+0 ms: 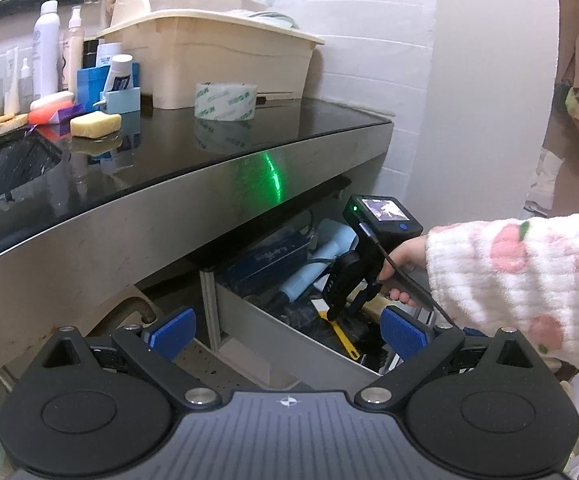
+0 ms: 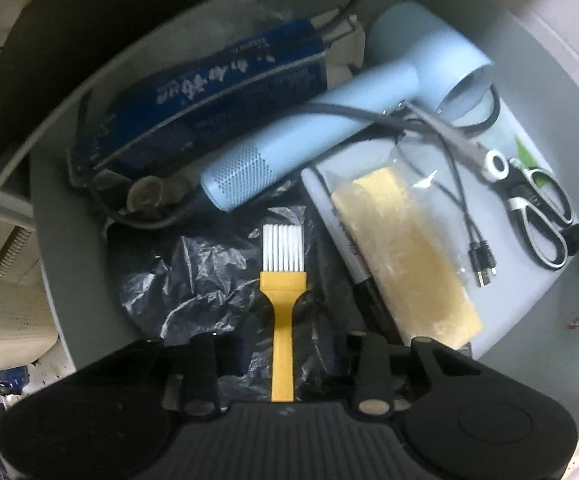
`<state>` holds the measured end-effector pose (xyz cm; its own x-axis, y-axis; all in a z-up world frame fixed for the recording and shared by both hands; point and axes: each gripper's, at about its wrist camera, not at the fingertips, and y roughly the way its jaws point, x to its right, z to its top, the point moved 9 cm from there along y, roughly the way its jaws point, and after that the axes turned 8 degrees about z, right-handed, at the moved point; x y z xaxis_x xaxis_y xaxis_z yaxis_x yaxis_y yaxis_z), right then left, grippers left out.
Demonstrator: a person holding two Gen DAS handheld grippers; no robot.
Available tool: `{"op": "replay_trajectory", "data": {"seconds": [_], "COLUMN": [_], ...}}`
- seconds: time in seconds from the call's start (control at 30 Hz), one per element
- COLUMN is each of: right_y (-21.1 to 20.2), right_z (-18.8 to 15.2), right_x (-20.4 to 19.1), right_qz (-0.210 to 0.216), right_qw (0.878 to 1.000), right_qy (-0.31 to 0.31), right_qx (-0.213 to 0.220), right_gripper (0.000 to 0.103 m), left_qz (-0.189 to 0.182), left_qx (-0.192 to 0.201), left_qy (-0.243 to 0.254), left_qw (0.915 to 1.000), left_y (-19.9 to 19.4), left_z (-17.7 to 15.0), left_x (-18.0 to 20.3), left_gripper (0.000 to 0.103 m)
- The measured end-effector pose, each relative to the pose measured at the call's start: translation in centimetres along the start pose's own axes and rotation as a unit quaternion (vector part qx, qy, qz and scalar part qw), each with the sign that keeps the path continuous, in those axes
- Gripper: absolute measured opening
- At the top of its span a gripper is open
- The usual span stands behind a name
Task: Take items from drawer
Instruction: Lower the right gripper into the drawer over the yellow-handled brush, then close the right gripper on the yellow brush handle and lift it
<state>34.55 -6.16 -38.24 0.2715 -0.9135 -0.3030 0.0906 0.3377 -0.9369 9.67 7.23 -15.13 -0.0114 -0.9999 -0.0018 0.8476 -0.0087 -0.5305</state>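
Observation:
The grey drawer (image 1: 285, 322) stands pulled out under the counter. A yellow brush (image 2: 282, 320) with white bristles lies in it on a crumpled black bag (image 2: 193, 280). My right gripper (image 2: 285, 344) points down over the brush, and its handle runs between the dark fingers with a gap on each side. In the left wrist view a hand in a fleece sleeve holds the right gripper (image 1: 341, 300) with its tip at the brush (image 1: 345, 338). My left gripper (image 1: 285, 332) waits open in front of the drawer, holding nothing.
The drawer also holds a pale blue hair dryer (image 2: 329, 120), dark blue boxes (image 2: 209, 92), scissors (image 2: 537, 208), a bagged yellow strip (image 2: 405, 256), a marker (image 2: 343, 236) and a cable. On the black counter (image 1: 289, 132) stand a tape roll (image 1: 225, 100), a beige bin (image 1: 217, 64) and bottles.

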Motion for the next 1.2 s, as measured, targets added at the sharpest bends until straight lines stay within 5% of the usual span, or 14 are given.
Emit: {"op": "replay_trajectory", "data": {"seconds": [0.17, 0.53, 1.2], "right_y": [1.3, 2.1, -2.3], "right_z": [-0.7, -1.5, -1.4], "right_x": [0.0, -0.4, 0.1], "right_qz": [-0.003, 0.000, 0.006], "right_qw": [1.000, 1.000, 1.000], "right_qy": [0.006, 0.004, 0.001], "right_qx": [-0.015, -0.021, 0.030], "right_gripper": [0.018, 0.010, 0.010], "left_qz": [-0.002, -0.007, -0.007], "left_qx": [-0.002, -0.005, -0.010], "left_qy": [-0.001, -0.002, 0.008], "left_qw": [1.0000, 1.0000, 0.9999], "left_y": [0.3, 1.1, 1.1], "left_z": [0.1, 0.3, 0.1], "left_x": [-0.1, 0.4, 1.2], "left_gripper": [0.100, 0.100, 0.100]}}
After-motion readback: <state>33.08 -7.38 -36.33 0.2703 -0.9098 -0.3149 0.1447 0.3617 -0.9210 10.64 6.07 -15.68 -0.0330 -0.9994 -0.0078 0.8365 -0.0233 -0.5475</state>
